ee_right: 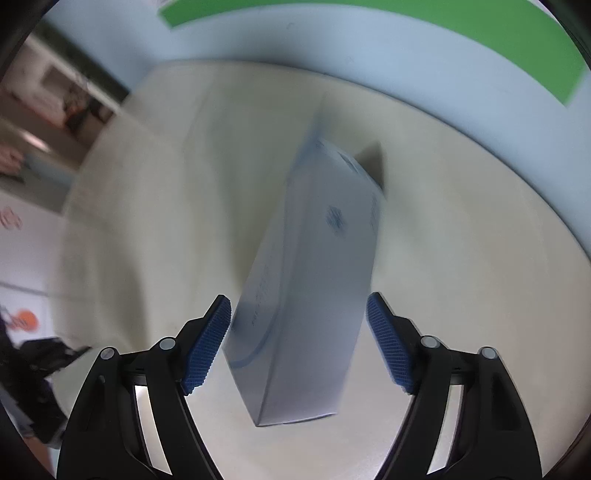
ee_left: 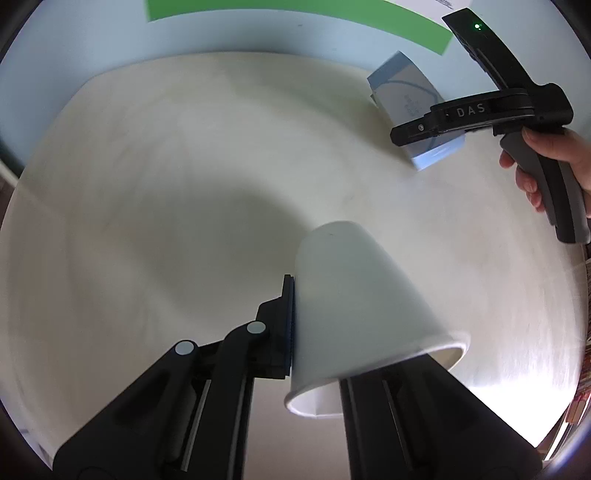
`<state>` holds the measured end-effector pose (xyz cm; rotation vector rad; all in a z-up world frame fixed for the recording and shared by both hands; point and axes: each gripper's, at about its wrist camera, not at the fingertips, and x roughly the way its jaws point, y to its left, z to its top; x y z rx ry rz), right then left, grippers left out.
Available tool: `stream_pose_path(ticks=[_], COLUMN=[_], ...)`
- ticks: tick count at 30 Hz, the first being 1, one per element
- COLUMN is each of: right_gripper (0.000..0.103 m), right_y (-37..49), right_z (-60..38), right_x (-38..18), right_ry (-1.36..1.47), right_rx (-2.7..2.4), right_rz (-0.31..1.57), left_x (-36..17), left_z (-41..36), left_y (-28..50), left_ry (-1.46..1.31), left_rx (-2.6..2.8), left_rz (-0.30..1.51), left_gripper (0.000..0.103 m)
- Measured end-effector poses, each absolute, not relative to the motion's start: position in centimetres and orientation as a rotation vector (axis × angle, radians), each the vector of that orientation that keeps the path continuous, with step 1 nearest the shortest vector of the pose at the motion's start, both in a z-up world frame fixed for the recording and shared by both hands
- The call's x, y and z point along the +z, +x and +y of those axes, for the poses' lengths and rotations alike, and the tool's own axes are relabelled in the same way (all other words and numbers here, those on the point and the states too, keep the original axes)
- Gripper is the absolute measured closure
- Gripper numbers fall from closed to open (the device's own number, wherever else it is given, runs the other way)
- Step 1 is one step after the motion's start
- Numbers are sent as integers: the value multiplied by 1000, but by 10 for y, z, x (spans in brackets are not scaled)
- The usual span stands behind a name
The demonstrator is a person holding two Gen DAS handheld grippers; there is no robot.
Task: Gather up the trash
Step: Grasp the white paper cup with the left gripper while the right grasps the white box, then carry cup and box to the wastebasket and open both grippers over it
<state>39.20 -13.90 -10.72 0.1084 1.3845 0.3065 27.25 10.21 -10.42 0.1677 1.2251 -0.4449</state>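
Observation:
A white paper cup [ee_left: 354,295] hangs tilted above the pale round table [ee_left: 147,184], its mouth toward the camera. My left gripper [ee_left: 295,295] is shut on the cup's wall; one finger [ee_left: 286,317] lies against the outside and the other is hidden by the cup. A light blue cardboard box [ee_right: 314,280] lies on the table [ee_right: 461,258] between the blue pads [ee_right: 207,343] of my right gripper [ee_right: 299,306], which stands open with a thin gap on each side. In the left wrist view the right gripper [ee_left: 402,134] hovers over that box [ee_left: 402,88].
A person's hand [ee_left: 546,155] holds the right gripper's handle. Beyond the table's far edge is a light blue surface with a green band [ee_left: 295,14]. Blurred furniture and dark objects [ee_right: 37,369] lie off the table's left side.

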Motion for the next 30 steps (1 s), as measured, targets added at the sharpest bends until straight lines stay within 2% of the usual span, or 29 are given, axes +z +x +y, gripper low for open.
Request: stream_pose_path(ticks=[2, 3, 4, 5, 20, 30], right_gripper=[30, 51, 63, 68, 68, 68], right_y=[391, 390, 388, 386, 285, 199], right_z=[-131, -124, -120, -115, -15, 131], right_x=[-106, -105, -105, -105, -36, -13], right_ry=[90, 57, 35, 21, -154, -363], right_rx=[317, 324, 333, 354, 739, 1065], right_rz=[1381, 1379, 1389, 1395, 1311, 1291], left_x=[-102, -101, -101, -99, -67, -44], left_z=[117, 126, 131, 138, 230, 330], left_y=[264, 259, 256, 252, 160, 67], left_ry=[154, 144, 137, 129, 30, -63], left_rx=[-422, -406, -397, -388, -186, 36], left_rz=[1227, 1228, 1229, 1229, 1189, 1154], left_gripper=[102, 102, 102, 102, 102, 102])
